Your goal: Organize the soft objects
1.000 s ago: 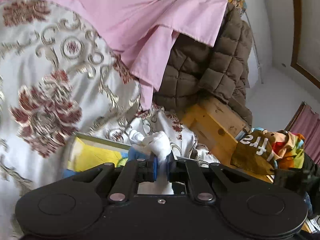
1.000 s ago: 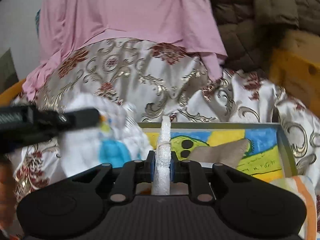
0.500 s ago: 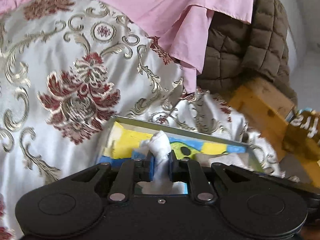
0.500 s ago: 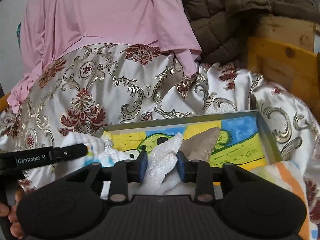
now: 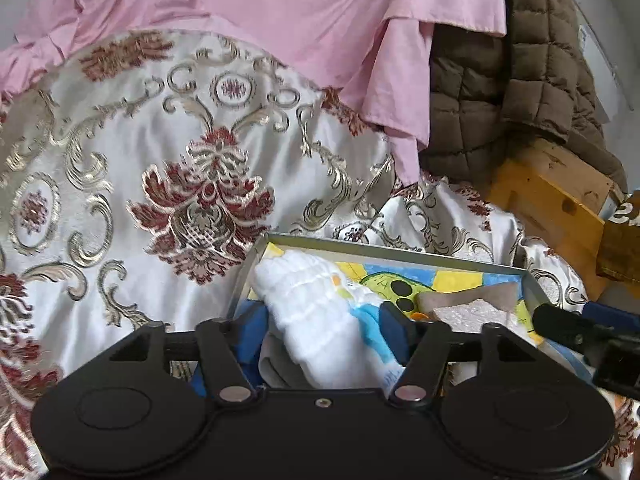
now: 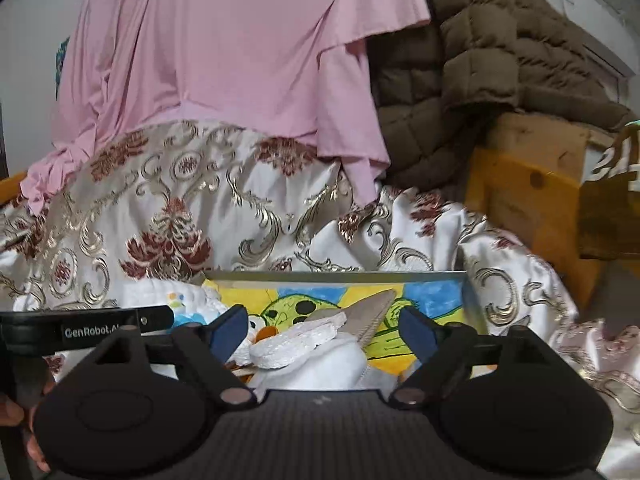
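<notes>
Even, soft daylight; no harsh shadows, mild sheen on the satin bedspread (image 5: 168,184). Fisheye bending and dark corners at the edges. Right side slightly blurred.

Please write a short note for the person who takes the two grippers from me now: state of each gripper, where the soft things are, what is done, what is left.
Left gripper: jaws opening; the white quilted cloth lies between them, over the tray's left end.
Right gripper: jaws opening; the white textured pad lies between them in the tray, on other white fabric, beside a beige cloth.
Done: both pieces are at the tray and being let go.
Left: probably pull both grippers back clear, then check for more loose soft items; an orange-striped cloth may lie right of the tray, hard to tell.
</notes>
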